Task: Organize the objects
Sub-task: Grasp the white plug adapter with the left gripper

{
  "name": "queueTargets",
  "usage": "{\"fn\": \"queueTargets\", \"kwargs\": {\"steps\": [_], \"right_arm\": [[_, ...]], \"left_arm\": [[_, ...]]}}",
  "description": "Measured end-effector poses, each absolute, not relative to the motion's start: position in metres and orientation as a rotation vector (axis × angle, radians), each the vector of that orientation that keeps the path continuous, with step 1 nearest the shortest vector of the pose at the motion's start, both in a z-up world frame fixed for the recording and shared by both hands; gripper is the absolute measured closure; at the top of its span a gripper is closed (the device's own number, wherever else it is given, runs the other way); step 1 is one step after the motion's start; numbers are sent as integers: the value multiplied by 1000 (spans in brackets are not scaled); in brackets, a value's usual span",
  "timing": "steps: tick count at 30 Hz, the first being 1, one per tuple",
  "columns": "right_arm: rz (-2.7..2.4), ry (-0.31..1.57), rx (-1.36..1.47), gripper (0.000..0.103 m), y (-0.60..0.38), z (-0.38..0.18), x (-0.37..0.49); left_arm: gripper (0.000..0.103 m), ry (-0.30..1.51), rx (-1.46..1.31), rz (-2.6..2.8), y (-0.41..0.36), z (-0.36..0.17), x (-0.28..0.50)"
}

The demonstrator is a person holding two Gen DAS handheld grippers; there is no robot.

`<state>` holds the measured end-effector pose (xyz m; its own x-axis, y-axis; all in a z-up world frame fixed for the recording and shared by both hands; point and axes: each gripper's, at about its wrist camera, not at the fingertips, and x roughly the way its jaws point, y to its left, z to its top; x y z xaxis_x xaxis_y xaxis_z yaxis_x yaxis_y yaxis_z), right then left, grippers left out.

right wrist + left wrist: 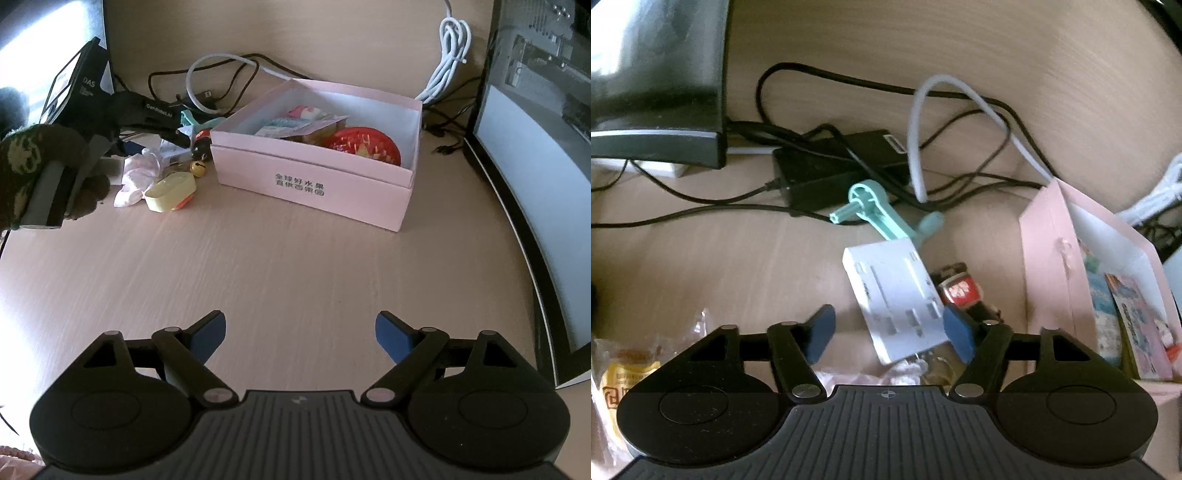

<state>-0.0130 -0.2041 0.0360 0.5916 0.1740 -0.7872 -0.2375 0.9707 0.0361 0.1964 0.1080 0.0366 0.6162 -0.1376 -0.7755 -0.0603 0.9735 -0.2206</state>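
Two tools work here, both with jaws spread and holding nothing. The left tool (pixel 888 334) hangs over the loose pile, a white card (pixel 897 299) between its fingers, likely the next pick. Beyond it lie a mint plastic crank (pixel 882 214) and cables. The right tool (pixel 299 336) waits over bare table (pixel 277 266); well ahead sits the pink box (pixel 314 184), already part filled.
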Motion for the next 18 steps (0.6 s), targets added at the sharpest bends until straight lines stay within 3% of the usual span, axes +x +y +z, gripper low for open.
{"fn": "queueTargets", "kwargs": {"steps": [5, 11, 18], "right_arm": [[268, 921, -92, 9, -200, 26, -11], [309, 899, -87, 9, -194, 25, -5], [343, 904, -68, 9, -189, 22, 10]], "left_arm": [[28, 893, -235, -5, 102, 37, 214], [43, 903, -227, -47, 102, 40, 197], [48, 897, -164, -67, 107, 37, 150]]}}
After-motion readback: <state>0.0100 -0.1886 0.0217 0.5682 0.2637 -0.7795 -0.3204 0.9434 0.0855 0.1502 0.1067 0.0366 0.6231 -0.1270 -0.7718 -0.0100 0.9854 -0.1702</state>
